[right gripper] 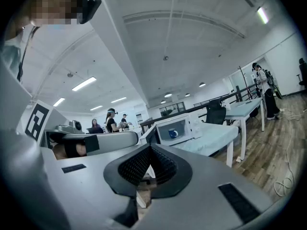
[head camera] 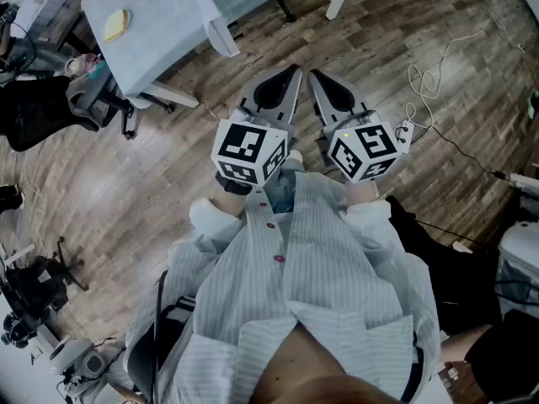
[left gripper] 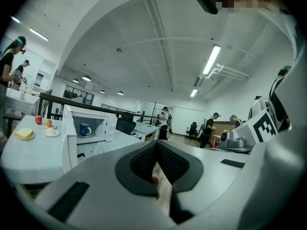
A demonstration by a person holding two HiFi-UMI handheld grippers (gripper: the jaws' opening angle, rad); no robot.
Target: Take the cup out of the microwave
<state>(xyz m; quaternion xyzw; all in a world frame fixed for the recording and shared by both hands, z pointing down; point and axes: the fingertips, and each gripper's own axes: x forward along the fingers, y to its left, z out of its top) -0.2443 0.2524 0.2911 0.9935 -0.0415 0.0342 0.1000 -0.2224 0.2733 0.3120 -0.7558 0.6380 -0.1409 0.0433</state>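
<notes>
The white microwave stands on a pale table across the room, its door swung open. A blue cup sits inside it. The right gripper view shows the same microwave and cup, small and far off. Both grippers are held side by side close to the person's chest, over the wooden floor. My left gripper and right gripper are each shut, with nothing between the jaws. Their tips meet in the left gripper view and in the right gripper view.
Near the microwave lie an apple, an orange and a bread slice. The table corner shows at the head view's top left, a black chair beside it. Cables trail over the floor at right. Several people stand farther off.
</notes>
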